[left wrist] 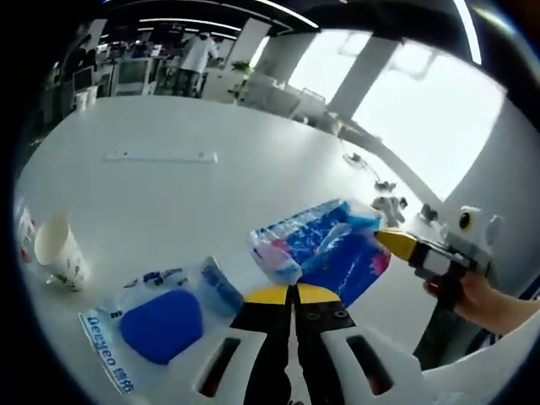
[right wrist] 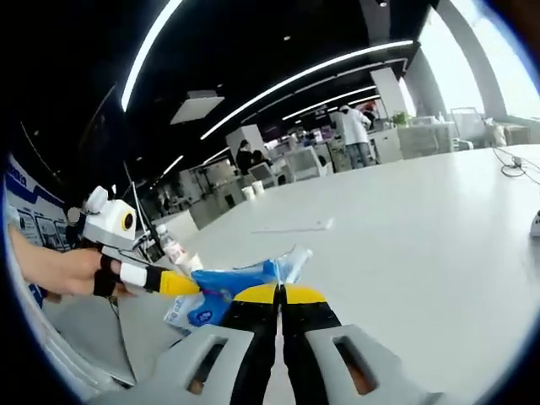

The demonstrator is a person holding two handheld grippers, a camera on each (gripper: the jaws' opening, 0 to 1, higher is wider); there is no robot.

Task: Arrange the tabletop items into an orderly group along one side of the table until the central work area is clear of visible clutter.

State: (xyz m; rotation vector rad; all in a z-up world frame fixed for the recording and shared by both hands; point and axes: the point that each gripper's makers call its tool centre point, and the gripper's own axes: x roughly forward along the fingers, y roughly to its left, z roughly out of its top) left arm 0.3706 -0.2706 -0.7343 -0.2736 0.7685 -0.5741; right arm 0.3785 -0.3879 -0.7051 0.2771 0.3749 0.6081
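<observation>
left tool clamped on crinkly blue-and-white plastic pack, lifted off white table; right tool also grips it. clear pouch with blue pad and white paper cup sit near table edge. grouping barely begun.

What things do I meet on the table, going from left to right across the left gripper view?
Bottle → cup → blue pouch → blue-and-white pack → the right hand-held gripper, reaching in from the right edge with a hand behind it.
</observation>
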